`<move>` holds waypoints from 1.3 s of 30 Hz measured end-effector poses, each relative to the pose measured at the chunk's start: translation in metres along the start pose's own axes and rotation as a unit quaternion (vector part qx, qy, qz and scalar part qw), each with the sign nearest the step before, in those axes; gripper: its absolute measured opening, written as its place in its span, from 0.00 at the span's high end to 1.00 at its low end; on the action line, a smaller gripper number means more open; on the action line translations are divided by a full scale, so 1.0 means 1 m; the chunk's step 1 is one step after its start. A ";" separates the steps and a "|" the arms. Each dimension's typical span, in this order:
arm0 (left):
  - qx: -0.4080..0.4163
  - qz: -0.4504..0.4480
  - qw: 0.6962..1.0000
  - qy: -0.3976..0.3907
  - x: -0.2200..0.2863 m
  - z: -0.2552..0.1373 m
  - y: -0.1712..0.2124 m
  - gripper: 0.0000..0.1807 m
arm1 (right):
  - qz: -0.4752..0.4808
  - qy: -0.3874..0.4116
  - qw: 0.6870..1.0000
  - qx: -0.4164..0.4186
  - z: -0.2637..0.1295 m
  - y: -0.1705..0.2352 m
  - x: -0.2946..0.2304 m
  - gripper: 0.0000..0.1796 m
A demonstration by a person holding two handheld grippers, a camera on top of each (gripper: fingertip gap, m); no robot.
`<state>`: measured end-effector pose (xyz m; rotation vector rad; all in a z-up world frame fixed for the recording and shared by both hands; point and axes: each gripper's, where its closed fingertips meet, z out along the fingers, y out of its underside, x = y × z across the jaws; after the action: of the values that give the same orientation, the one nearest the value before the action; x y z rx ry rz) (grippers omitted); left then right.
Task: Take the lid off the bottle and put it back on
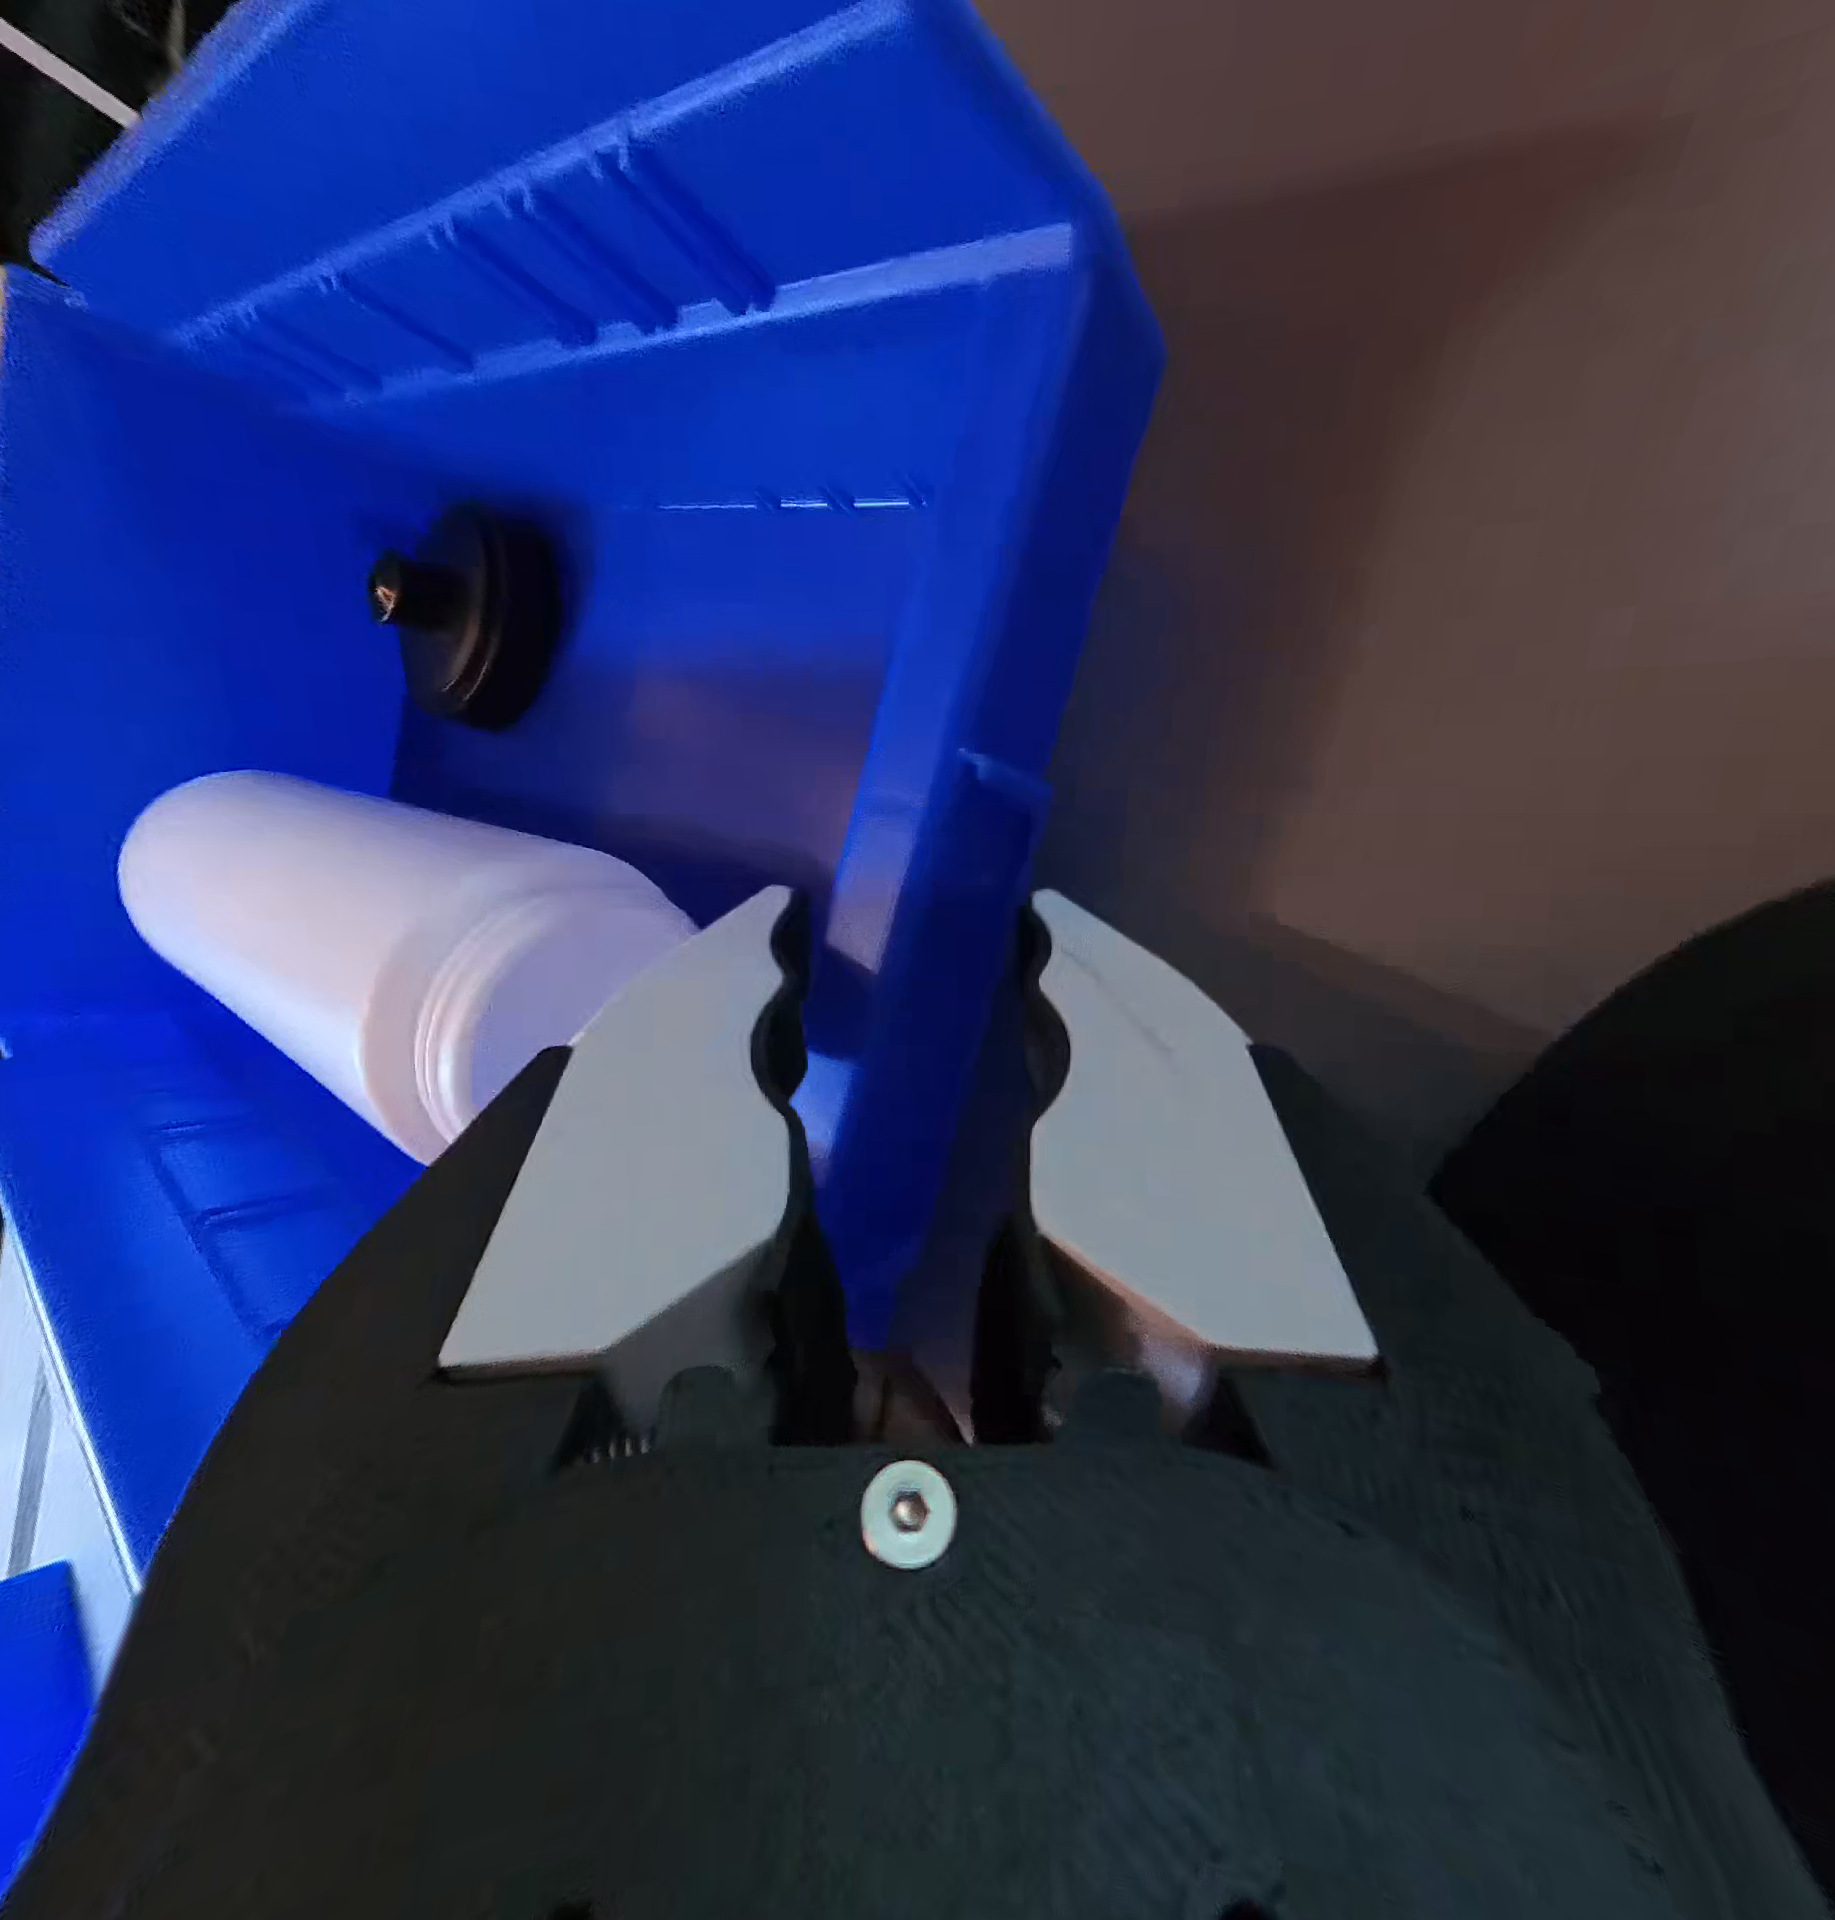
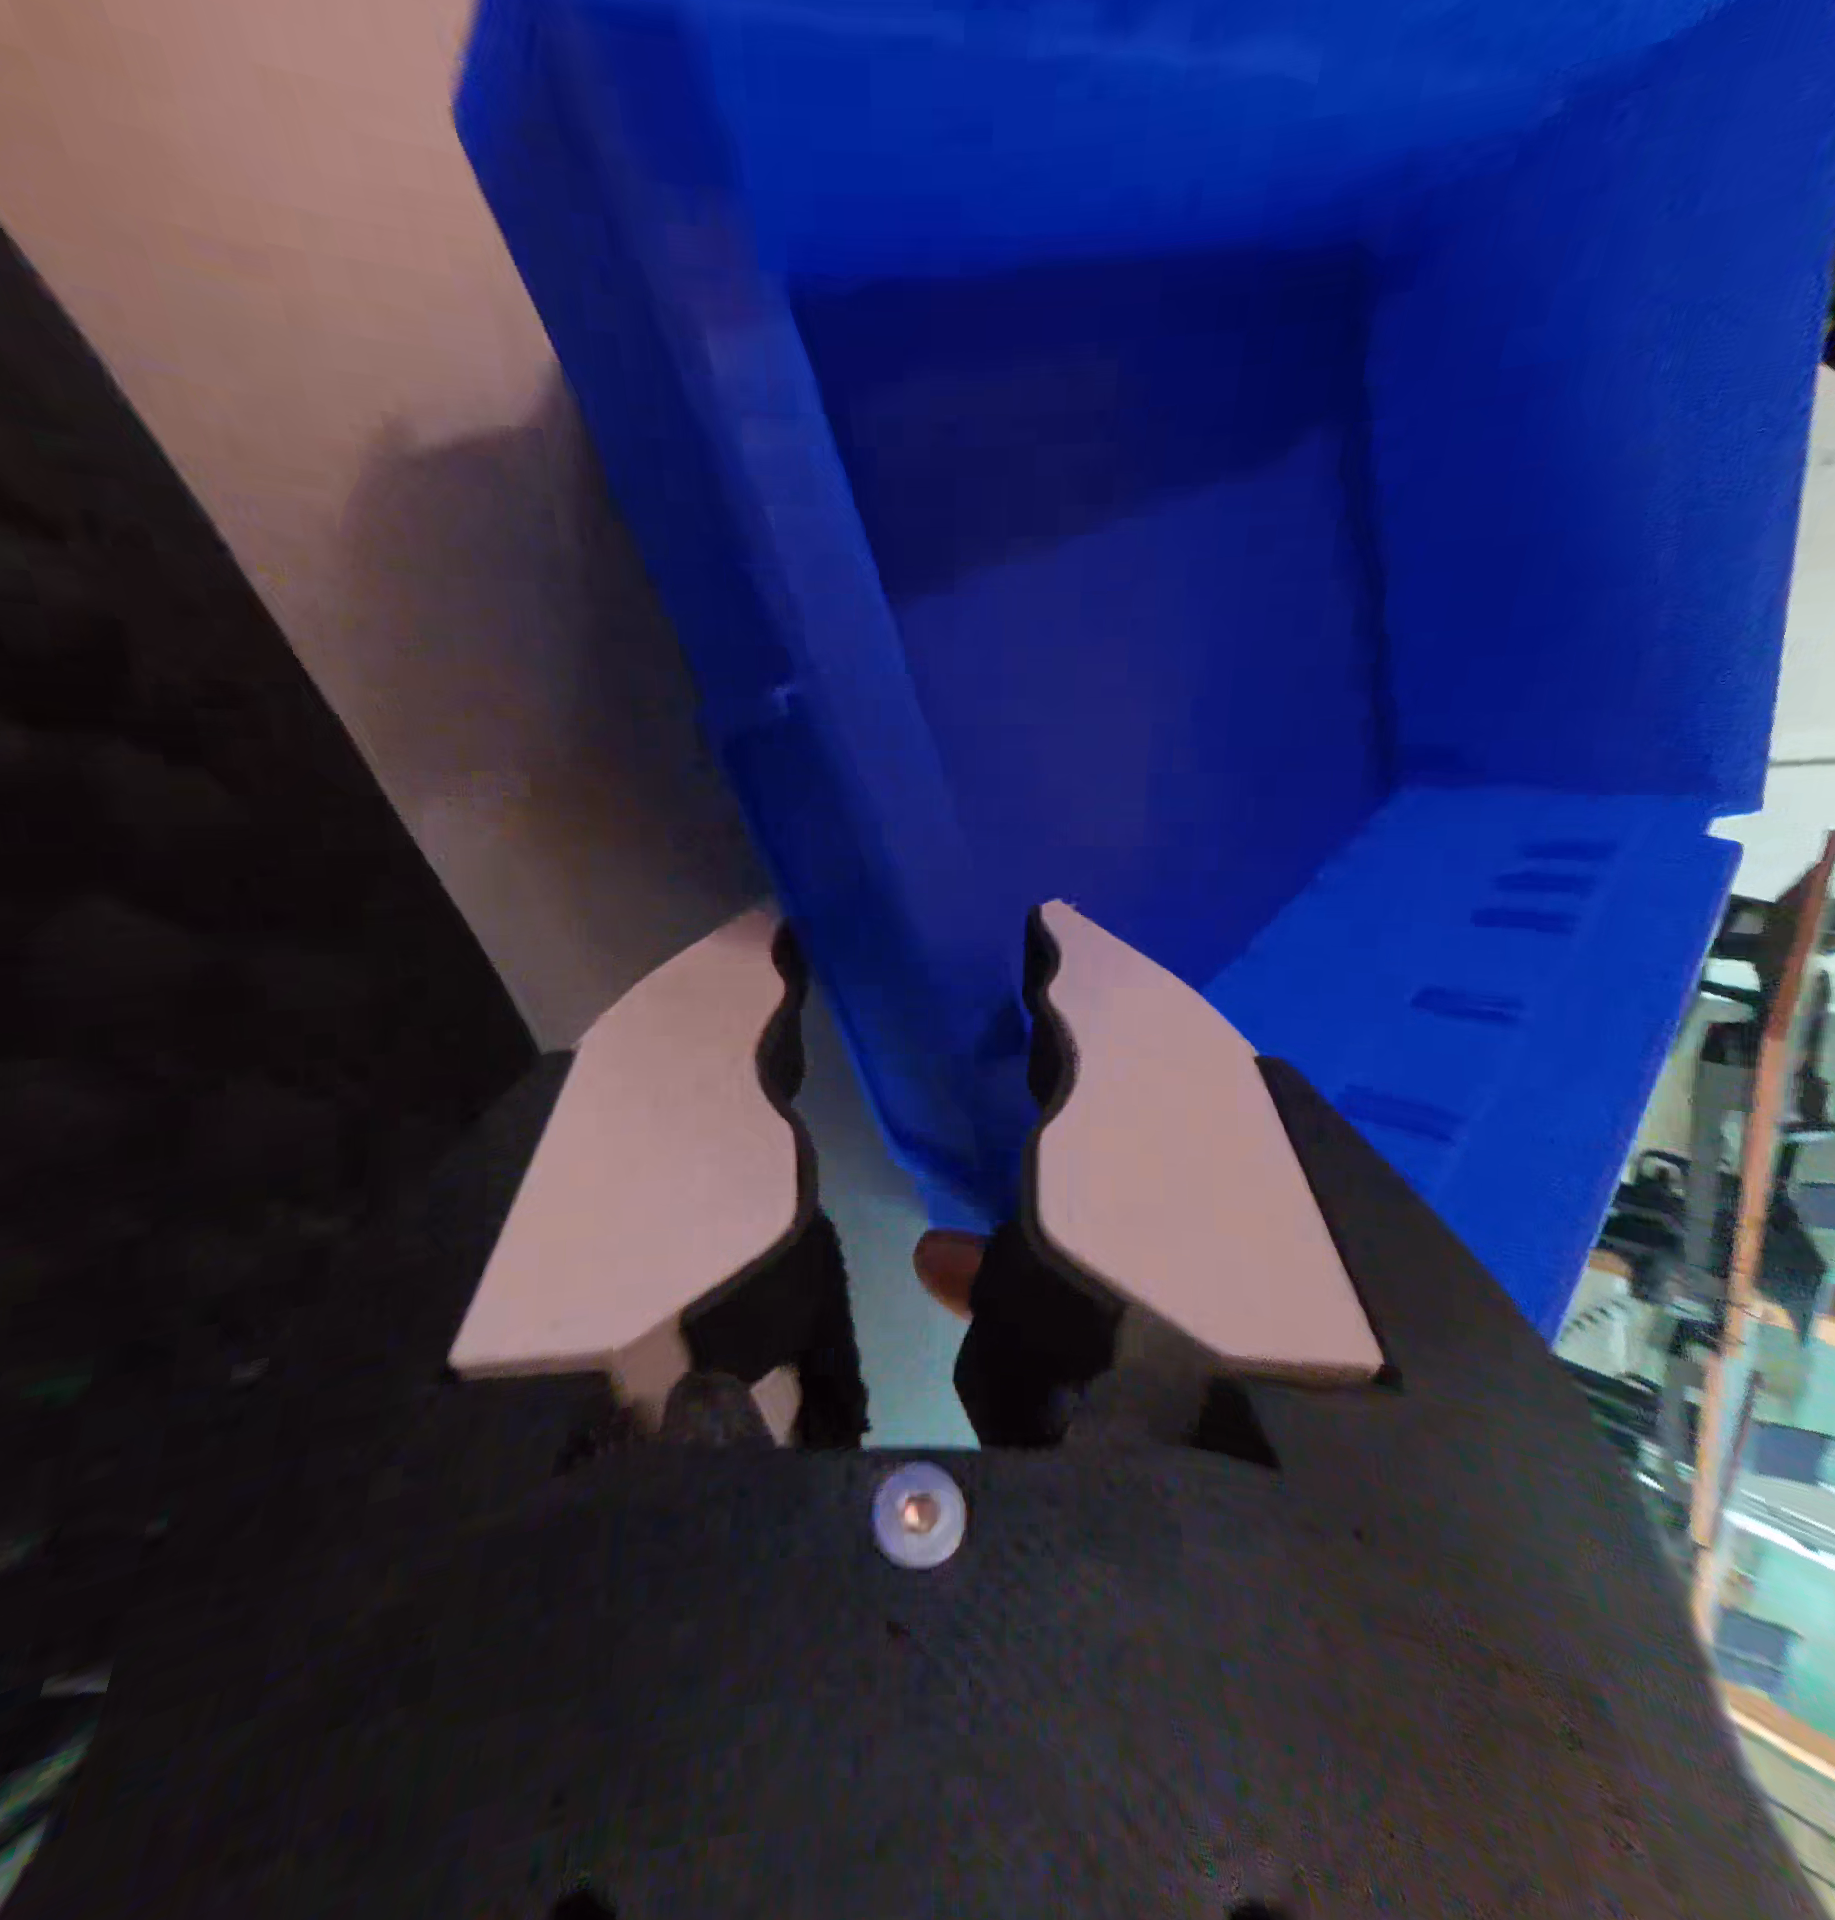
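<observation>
At lower centre of each view, the left tongs (image 1: 908,1049) and right tongs (image 2: 908,1060) each clamp a wall of one blue bin (image 1: 684,623). Inside lie one uncapped white bottle (image 1: 373,935) and one black lid (image 1: 477,613); no writing is readable.

In the left wrist view, the bottle (image 1: 373,945) lies on its side inside the bin (image 1: 684,582) at nine o'clock, the lid (image 1: 477,613) behind it at eleven.
</observation>
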<state>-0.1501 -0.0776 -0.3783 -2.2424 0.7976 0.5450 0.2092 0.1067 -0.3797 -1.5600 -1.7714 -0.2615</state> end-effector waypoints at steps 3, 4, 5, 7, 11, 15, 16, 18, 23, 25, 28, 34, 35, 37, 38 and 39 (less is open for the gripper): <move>-0.015 0.002 1.000 0.014 0.000 -0.005 0.010 0.79 | -0.027 0.025 0.999 -0.026 0.003 0.006 0.005 0.80; -0.016 0.005 1.000 0.020 0.001 -0.008 0.014 0.79 | -0.021 0.022 0.999 -0.031 0.003 0.008 0.005 0.80; -0.015 0.005 1.000 0.025 0.001 -0.011 0.018 0.79 | -0.022 0.022 0.999 -0.036 0.002 0.011 0.006 0.80; -0.018 0.000 0.999 0.035 0.000 -0.017 0.029 0.79 | -0.019 0.019 0.999 -0.040 0.000 0.016 0.006 0.80; -0.017 -0.005 0.998 0.053 -0.004 -0.032 0.057 0.77 | -0.005 0.015 0.998 -0.053 -0.006 0.032 0.007 0.79; -0.015 -0.015 0.997 0.068 -0.011 -0.047 0.088 0.76 | 0.014 0.012 0.998 -0.063 -0.013 0.052 0.008 0.78; -0.015 -0.016 0.997 0.068 -0.013 -0.051 0.096 0.76 | 0.018 0.012 0.998 -0.065 -0.015 0.057 0.009 0.78; -0.015 -0.015 0.997 0.069 -0.016 -0.058 0.110 0.76 | 0.021 0.014 0.998 -0.064 -0.019 0.066 0.010 0.78; -0.014 0.013 0.998 0.061 -0.026 -0.074 0.146 0.77 | 0.040 0.006 0.997 -0.068 -0.028 0.086 0.010 0.77; -0.015 0.010 0.998 0.066 -0.029 -0.080 0.158 0.76 | 0.044 0.006 0.997 -0.067 -0.030 0.090 0.009 0.77; -0.001 0.000 0.998 0.061 -0.030 -0.086 0.166 0.75 | 0.050 0.002 0.997 -0.066 -0.033 0.093 0.008 0.75; 0.144 -0.099 0.984 0.028 -0.037 -0.132 0.129 0.72 | 0.154 -0.065 0.986 0.014 -0.052 0.075 -0.001 0.67; 0.156 -0.100 0.983 -0.002 -0.047 -0.141 0.127 0.72 | 0.158 -0.063 0.985 0.030 -0.057 0.071 0.001 0.67; 0.156 -0.093 0.980 -0.081 -0.071 -0.153 0.127 0.72 | 0.151 -0.045 0.986 0.062 -0.068 0.062 0.009 0.67; 0.142 -0.081 0.980 -0.114 -0.082 -0.156 0.129 0.72 | 0.146 -0.033 0.985 0.082 -0.073 0.055 0.013 0.67; 0.113 -0.057 0.982 -0.139 -0.091 -0.156 0.134 0.73 | 0.143 -0.022 0.984 0.103 -0.079 0.048 0.017 0.67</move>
<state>-0.2824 -0.2328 -0.2827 -1.9376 0.5540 0.6605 0.2848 0.0839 -0.3285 -1.6506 -1.5284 0.0937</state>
